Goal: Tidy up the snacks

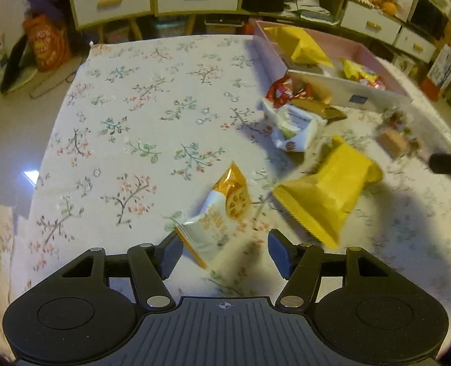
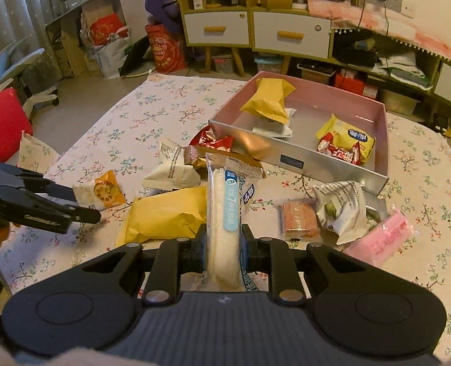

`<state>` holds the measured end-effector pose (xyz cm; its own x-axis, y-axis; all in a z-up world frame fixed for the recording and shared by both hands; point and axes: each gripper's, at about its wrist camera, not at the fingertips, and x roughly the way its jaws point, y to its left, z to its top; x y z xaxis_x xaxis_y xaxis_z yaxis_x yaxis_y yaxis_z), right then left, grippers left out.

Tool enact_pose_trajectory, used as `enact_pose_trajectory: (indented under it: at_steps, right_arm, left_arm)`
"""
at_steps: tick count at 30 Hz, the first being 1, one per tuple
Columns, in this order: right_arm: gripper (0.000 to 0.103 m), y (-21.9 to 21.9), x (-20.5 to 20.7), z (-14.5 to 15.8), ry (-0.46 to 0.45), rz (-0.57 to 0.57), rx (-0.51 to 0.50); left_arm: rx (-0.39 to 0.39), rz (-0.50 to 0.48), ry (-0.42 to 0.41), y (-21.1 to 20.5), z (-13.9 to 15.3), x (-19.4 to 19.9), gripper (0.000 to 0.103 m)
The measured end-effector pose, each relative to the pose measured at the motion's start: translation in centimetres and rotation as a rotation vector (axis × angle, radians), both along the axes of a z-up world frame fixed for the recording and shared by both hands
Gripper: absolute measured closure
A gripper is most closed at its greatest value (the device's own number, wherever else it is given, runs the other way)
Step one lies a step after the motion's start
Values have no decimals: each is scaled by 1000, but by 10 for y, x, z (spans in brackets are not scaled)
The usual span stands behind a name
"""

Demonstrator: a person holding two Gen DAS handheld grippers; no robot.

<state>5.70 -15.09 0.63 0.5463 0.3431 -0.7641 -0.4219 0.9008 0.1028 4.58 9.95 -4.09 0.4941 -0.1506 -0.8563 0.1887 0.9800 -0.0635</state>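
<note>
Left wrist view: the left claw sits at the bottom centre of the frame, its jaws standing apart and gripping nothing. Between and just ahead of its blue pads lies a white and orange snack packet on the flowered counter; whether the left pad touches the packet's corner I cannot tell. To the right of that packet lies a large yellow bag. Further up, right of centre, is a heap of small packets: a white one, a red one and a gold one. The pink box stands in the upper right with another yellow bag and a few small packets inside it. A dark blurred shape shows at the right edge.

Right wrist view: the right claw, bottom centre, is clenched on a long white snack bar in a clear wrapper, which stands upright between the pads and rises to mid-frame. Behind it lie the large yellow bag and the heap of small packets. The pink box is in the upper right of centre. In the lower right lie a reddish bar, a white printed packet and a pink packet. The left claw reaches in from the left edge, near the white and orange packet.
</note>
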Motion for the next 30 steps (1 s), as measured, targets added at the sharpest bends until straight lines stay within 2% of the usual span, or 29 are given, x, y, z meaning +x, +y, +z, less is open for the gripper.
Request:
enact_pose_trajectory:
  at_steps: [3,8,9,19,22,27,29,30]
  right_arm:
    - [85,-1,3,-3,10,-5,-5]
    - [85,-3,5,-7,28,-13,-5]
    - [85,-3,5,-8,30,-13,-5]
    - [85,-4,7,-9,48,-16,9]
    - [85,-5,10,-10,50,-28,10]
    - [85,-7,14,-10,54,-46,20]
    - [85,-7,15,-10,56,-51,20]
    - [85,-7,16,-11,58,-53,21]
  left_arm:
    - [67,-38,-38,-3,-8,6,41]
    - [133,-114,-108,-6,-16,9,40]
    - [141,-125,-118,-6,-17,9,35]
    - [150,-174,-197,-14,-21,16,33]
    - [139,-172,-212,-17,-22,17,46]
    - [96,-154,-200,-25,-21,21,84]
    - [88,-143,-191,-27,-19,22,87]
    - [82,-139,-187,-27,-18,22,94]
